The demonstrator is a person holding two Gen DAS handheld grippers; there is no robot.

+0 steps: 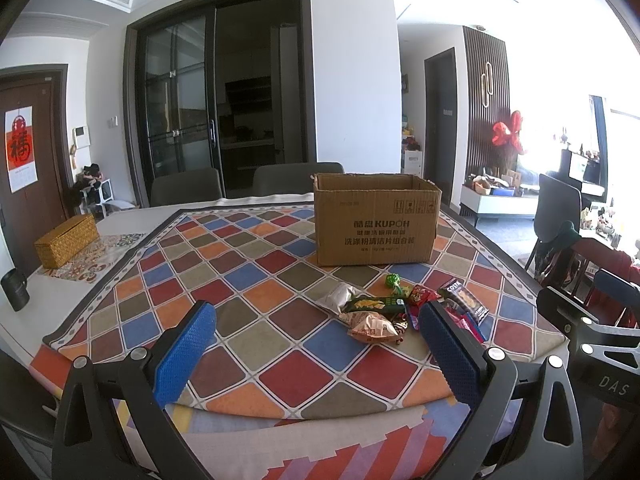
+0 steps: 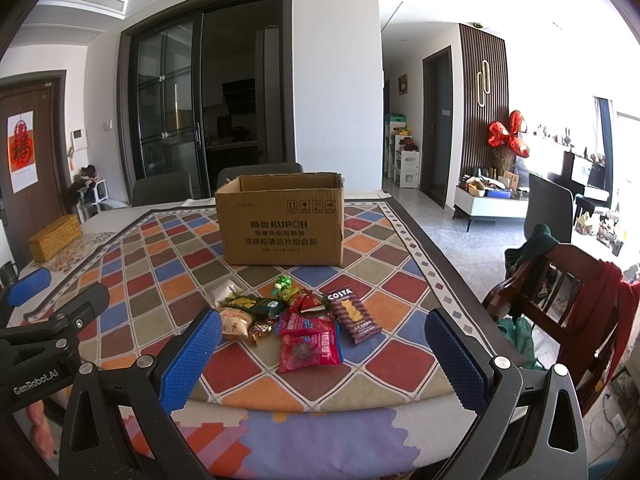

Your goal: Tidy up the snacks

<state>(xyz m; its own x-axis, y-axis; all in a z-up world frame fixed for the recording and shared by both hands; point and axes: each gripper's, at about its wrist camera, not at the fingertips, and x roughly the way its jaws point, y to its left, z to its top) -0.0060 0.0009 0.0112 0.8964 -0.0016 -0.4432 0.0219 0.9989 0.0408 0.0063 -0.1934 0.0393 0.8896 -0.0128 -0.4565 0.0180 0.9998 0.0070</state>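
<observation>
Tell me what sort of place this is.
Most likely a home dining area: a table under a checked tablecloth with dining chairs round it, a sliding glass door to a kitchen behind, and a red calendar on the entrance door.

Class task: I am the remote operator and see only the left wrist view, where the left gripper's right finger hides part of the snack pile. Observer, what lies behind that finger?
Observer: Red snack packets, overlapping one another on the patterned cloth.
Operator: Is the Costa pack whole?
Observer: Yes. The Costa pack lies flat at the pile's right edge, its striped front face up, nearer than the cardboard box.
Operator: Where is the right gripper?
Observer: The right gripper is open and empty, with the red packets showing between its fingers.
Operator: And the left gripper?
Observer: The left gripper is open too, holding nothing.
</observation>
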